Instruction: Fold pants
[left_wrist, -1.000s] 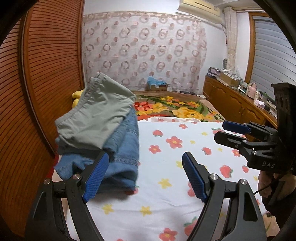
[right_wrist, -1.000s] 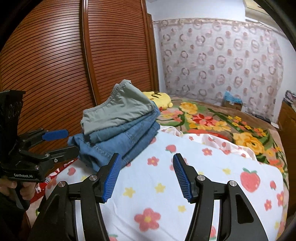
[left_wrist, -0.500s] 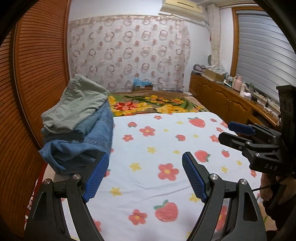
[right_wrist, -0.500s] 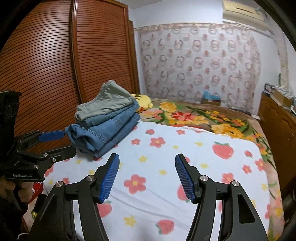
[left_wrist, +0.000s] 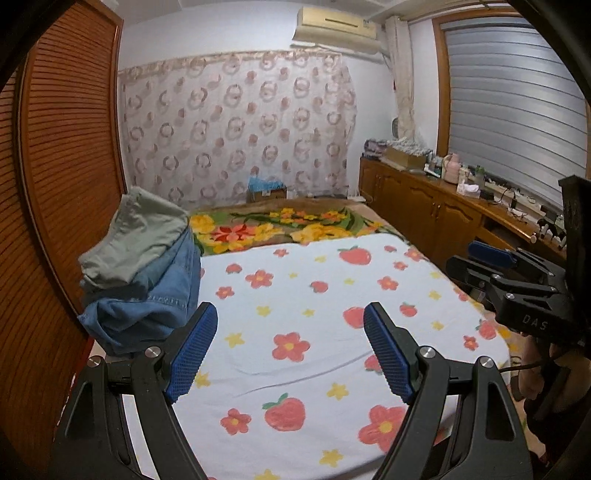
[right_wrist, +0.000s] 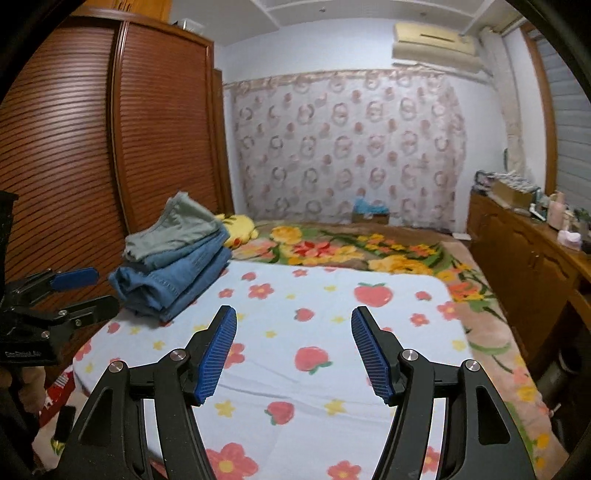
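A stack of folded pants (left_wrist: 147, 273) lies at the left edge of the flowered sheet (left_wrist: 314, 295), sage-green pants (left_wrist: 144, 236) on top of blue jeans (left_wrist: 147, 310). In the right wrist view the same stack (right_wrist: 173, 266) sits far left on the sheet (right_wrist: 332, 302). My left gripper (left_wrist: 290, 314) hovers open over bare sheet, just right of the stack, with nothing between its blue pads. My right gripper (right_wrist: 294, 317) is open over the middle of the sheet and also holds nothing. Each gripper shows in the other's view: the right one (left_wrist: 463, 260), the left one (right_wrist: 105, 290).
A slatted wooden wardrobe (left_wrist: 55, 184) runs close along the left side of the bed. A wooden cabinet (left_wrist: 424, 214) with clutter on top lines the right. A floral blanket (left_wrist: 277, 229) covers the far end of the bed, and a yellow plush (right_wrist: 240, 229) lies behind the stack.
Both grippers have drawn back and swung right, away from the stack, which now sits smaller and further left. More bare sheet shows. The right gripper's jaws stand slightly wider.
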